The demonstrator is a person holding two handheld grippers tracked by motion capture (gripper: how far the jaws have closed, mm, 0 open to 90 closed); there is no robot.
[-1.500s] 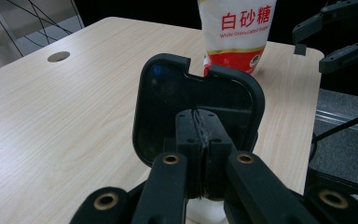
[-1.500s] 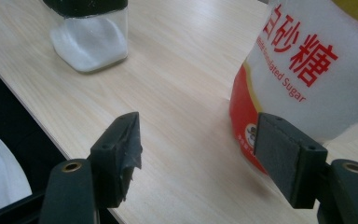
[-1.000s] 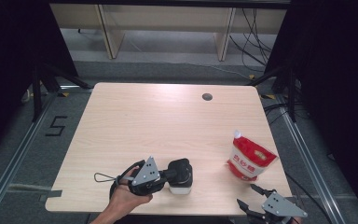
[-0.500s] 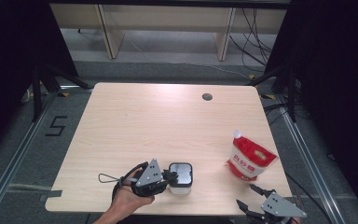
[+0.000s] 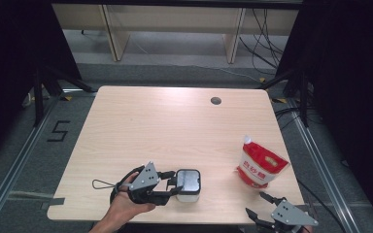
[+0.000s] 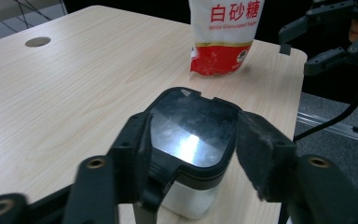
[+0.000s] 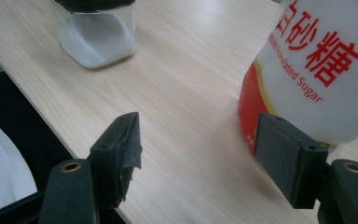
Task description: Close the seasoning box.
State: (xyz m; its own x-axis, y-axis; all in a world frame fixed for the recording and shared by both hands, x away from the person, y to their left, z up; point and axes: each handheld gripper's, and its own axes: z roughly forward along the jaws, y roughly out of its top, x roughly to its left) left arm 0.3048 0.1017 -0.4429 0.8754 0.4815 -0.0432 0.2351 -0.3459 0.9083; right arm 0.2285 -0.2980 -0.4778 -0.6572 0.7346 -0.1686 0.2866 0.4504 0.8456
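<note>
A clear jar with a glossy black lid and white grains inside stands near the table's front edge. My left gripper lies level against it from the left. Its jaws have just been opening and now stand open on either side of the lid. A red and white sugar pouch stands upright at the right. My right gripper sits at the front right corner, open and just short of the pouch. Nothing lies between its pads. The jar shows in the right gripper view at far left.
The light wooden table has a round cable hole near its back edge. Both grippers sit close to the front edge. Wooden shelving and cables lie on the floor beyond the table. My right gripper shows past the table corner.
The left gripper's jaws, close together at the jar's lid a second ago, now stand spread around it. The lid's top has gone from dark to glossy. Right gripper and pouch have not moved.
</note>
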